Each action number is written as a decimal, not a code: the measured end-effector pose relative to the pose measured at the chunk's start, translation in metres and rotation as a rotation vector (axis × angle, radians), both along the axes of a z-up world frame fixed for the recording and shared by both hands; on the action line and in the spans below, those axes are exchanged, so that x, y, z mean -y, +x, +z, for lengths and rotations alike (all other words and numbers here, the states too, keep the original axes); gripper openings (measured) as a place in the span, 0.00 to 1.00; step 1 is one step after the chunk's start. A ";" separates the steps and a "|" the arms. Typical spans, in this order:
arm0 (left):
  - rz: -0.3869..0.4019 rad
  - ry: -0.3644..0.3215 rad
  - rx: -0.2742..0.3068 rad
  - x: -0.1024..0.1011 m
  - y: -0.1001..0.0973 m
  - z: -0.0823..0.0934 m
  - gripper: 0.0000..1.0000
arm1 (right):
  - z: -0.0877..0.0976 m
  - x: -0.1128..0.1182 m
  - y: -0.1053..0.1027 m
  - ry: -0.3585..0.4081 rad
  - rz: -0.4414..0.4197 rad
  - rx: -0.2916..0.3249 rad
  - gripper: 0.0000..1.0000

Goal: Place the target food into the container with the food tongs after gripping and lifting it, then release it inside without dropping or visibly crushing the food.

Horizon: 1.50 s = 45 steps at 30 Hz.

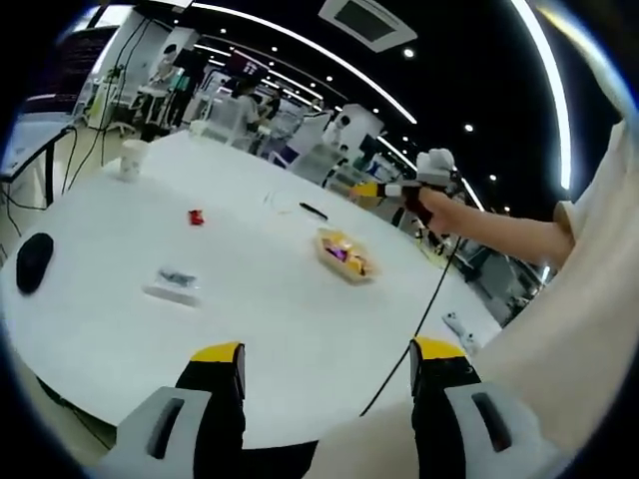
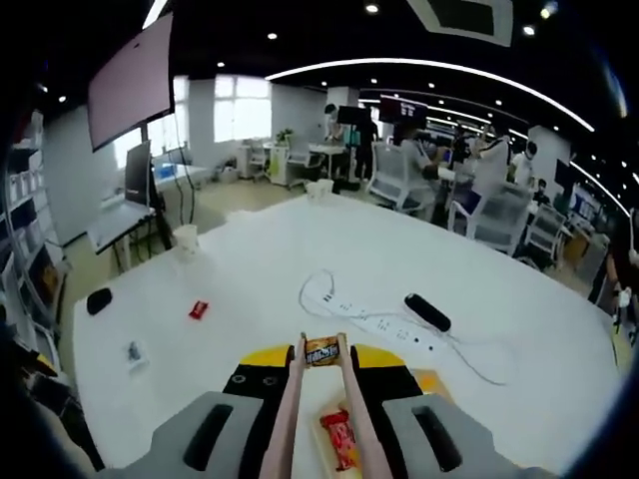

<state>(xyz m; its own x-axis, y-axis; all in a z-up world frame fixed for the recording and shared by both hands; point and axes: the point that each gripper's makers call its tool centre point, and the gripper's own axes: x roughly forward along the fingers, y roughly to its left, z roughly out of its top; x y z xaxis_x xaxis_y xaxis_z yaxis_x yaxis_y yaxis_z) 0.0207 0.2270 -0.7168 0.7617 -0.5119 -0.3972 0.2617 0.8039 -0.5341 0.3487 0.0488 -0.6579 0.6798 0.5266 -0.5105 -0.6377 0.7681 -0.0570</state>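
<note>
Your right claw (image 2: 321,371) was clamped on the tongs (image 2: 290,409), which pinched the snack (image 2: 322,350) directly above the container (image 2: 431,382). Loosening early risked dropping it. Your left claw (image 1: 326,364) stood open, empty.

food tongs (image 2: 321,404): pale pink, two slim arms closed on snack | snack packet (image 2: 322,350): small, orange-brown, pinched at tong tips, lifted | container (image 1: 344,254): shallow yellow tray on white table; wrapped snacks inside

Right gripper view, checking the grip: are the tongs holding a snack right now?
Yes, the tongs pinch a small wrapped snack between their tips.
</note>
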 end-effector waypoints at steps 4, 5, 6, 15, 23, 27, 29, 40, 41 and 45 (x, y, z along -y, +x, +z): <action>-0.003 0.002 0.002 0.001 0.001 0.001 0.67 | 0.001 0.008 0.003 0.006 -0.015 0.003 0.21; -0.003 0.002 0.002 0.001 0.001 0.001 0.67 | 0.002 0.012 0.004 0.010 -0.023 0.004 0.21; -0.003 0.002 0.003 0.002 0.001 0.002 0.67 | 0.003 0.013 0.004 0.011 -0.025 0.005 0.21; -0.011 -0.005 0.002 0.008 0.001 0.001 0.67 | 0.010 0.028 0.010 0.018 -0.055 0.018 0.21; -0.016 -0.007 0.008 0.009 0.005 0.002 0.67 | 0.015 0.036 0.015 0.005 -0.059 0.030 0.21; -0.016 -0.007 0.007 0.009 0.006 0.002 0.67 | 0.018 0.041 0.018 0.002 -0.066 0.034 0.21; -0.019 -0.008 0.008 0.009 0.007 0.002 0.67 | 0.019 0.043 0.019 0.002 -0.069 0.037 0.21; -0.032 -0.013 0.010 0.011 0.009 0.002 0.67 | 0.025 0.053 0.022 -0.021 -0.075 0.051 0.21; -0.032 -0.013 0.010 0.011 0.009 0.002 0.67 | 0.025 0.054 0.022 -0.022 -0.076 0.052 0.21; -0.035 -0.015 0.008 0.011 0.008 0.001 0.67 | 0.028 0.058 0.023 -0.023 -0.083 0.057 0.22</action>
<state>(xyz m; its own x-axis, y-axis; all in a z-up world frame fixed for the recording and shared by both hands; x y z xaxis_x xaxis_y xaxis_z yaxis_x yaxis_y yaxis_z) 0.0292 0.2160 -0.7156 0.7466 -0.5439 -0.3831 0.2938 0.7862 -0.5436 0.3721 -0.0088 -0.6296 0.7486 0.4558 -0.4815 -0.5673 0.8162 -0.1094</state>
